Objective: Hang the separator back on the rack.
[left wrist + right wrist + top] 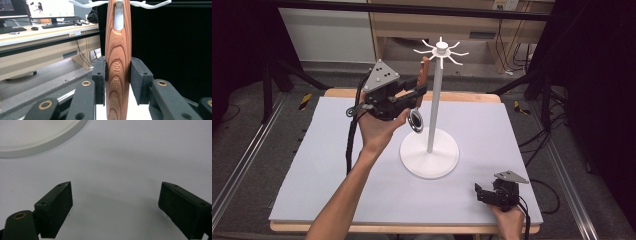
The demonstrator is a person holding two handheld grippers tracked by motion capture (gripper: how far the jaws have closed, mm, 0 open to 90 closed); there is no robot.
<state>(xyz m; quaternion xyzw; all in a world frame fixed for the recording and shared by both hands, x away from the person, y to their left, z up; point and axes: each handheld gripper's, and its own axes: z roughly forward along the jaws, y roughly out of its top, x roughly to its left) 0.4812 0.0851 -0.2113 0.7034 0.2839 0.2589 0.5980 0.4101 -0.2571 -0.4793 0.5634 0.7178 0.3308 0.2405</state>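
A utensil with a long wooden handle and a shiny metal head hangs upright beside the white hook stand. My left gripper is shut on the handle's middle, a pad pressing each side. At the handle's top, a white hook of the stand's crown shows through the hanging hole. My right gripper rests low at the table's near right corner, open, with nothing between its jaws.
The stand's round white base sits mid-table on a pale grey mat. A wooden table edge runs along the front. Desks with monitors and keyboards stand beyond the table.
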